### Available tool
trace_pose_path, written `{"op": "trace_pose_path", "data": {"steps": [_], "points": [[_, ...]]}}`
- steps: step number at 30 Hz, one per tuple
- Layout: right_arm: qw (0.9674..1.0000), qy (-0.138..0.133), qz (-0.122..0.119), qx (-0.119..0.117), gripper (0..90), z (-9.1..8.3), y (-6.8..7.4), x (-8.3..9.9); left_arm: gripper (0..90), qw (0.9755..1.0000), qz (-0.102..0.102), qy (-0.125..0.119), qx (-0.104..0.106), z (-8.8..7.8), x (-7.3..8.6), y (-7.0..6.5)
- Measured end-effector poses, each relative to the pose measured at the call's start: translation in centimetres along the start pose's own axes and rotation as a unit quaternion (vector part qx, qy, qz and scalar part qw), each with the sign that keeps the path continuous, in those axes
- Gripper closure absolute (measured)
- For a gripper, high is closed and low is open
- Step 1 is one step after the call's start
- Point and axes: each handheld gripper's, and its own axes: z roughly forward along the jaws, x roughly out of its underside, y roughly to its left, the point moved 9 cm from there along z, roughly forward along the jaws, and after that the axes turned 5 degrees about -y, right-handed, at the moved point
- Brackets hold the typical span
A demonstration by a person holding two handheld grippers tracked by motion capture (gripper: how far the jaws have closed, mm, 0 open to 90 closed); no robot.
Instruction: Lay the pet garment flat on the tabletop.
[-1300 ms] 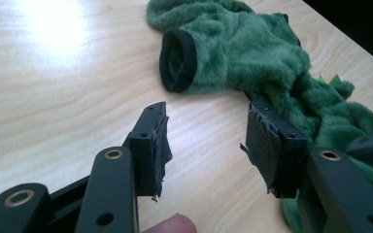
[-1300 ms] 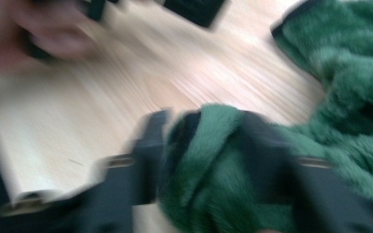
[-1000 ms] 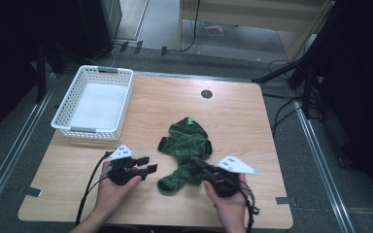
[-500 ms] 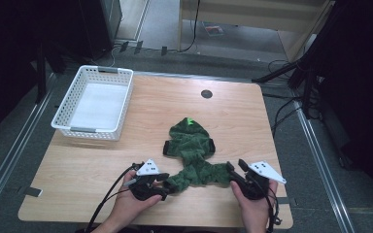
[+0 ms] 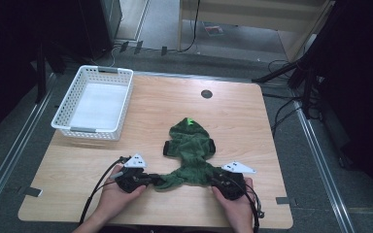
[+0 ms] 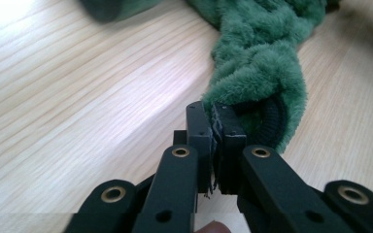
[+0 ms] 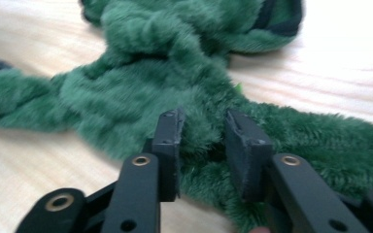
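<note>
A green fleece garment (image 5: pixel 192 145) with a hood lies on the wooden table (image 5: pixel 252 121), its lower part stretched sideways between my two grippers. My left gripper (image 5: pixel 153 180) is at its lower left end. In the left gripper view, that gripper (image 6: pixel 215 114) is shut on the dark ribbed hem of the garment (image 6: pixel 257 63). My right gripper (image 5: pixel 217 182) is at the lower right end. In the right gripper view, its jaws (image 7: pixel 201 126) have just been closing and pinch a thick fold of the fleece (image 7: pixel 141 87).
A white plastic basket (image 5: pixel 68 128) stands at the table's far left with a white sheet inside. A round dark grommet (image 5: pixel 206 93) sits near the far edge. Both hands rest close to the near edge, with cables trailing from them.
Both hands have come nearer the table's front edge. The left gripper has closed on the garment's hem. The right gripper moved out right, then back onto the fleece. The garment's bottom is pulled wider.
</note>
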Motion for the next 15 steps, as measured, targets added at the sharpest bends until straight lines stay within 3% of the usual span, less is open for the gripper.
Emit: {"op": "trace_pose_path", "data": {"steps": [1, 2, 4, 7, 10, 12, 15], "points": [[0.9999, -0.002, -0.005, -0.011, 60.3, -0.1, 0.3, -0.1, 84.2, 0.9993, -0.011, -0.015, 0.032, -0.3, -0.5, -0.5], [0.9996, -0.012, -0.006, -0.025, 53.8, -0.4, 0.9, -0.6, 78.8, 0.9982, -0.020, -0.031, 0.048, -0.6, -1.1, -0.9], [0.9985, -0.035, -0.019, -0.036, 49.0, -0.9, 1.7, -1.7, 60.8, 0.9962, -0.032, -0.065, 0.048, -1.0, -2.6, -1.1], [0.9975, -0.057, -0.026, -0.031, 45.3, -0.8, 1.7, -3.1, 50.8, 0.9939, -0.055, -0.093, 0.023, -0.4, -4.6, -1.4], [0.9982, -0.048, -0.037, 0.004, 46.0, 0.5, 0.4, -3.9, 44.2, 0.9959, -0.057, -0.069, -0.016, 2.5, -5.3, -2.5], [0.9993, -0.023, -0.030, 0.001, 48.0, 1.3, -0.2, -3.4, 40.7, 0.9964, -0.056, -0.053, -0.036, 4.6, -5.4, -3.2], [0.9998, -0.003, -0.019, -0.004, 63.2, 1.9, -0.5, -2.2, 37.8, 0.9947, -0.045, -0.052, -0.077, 6.9, -5.8, -3.6]]}}
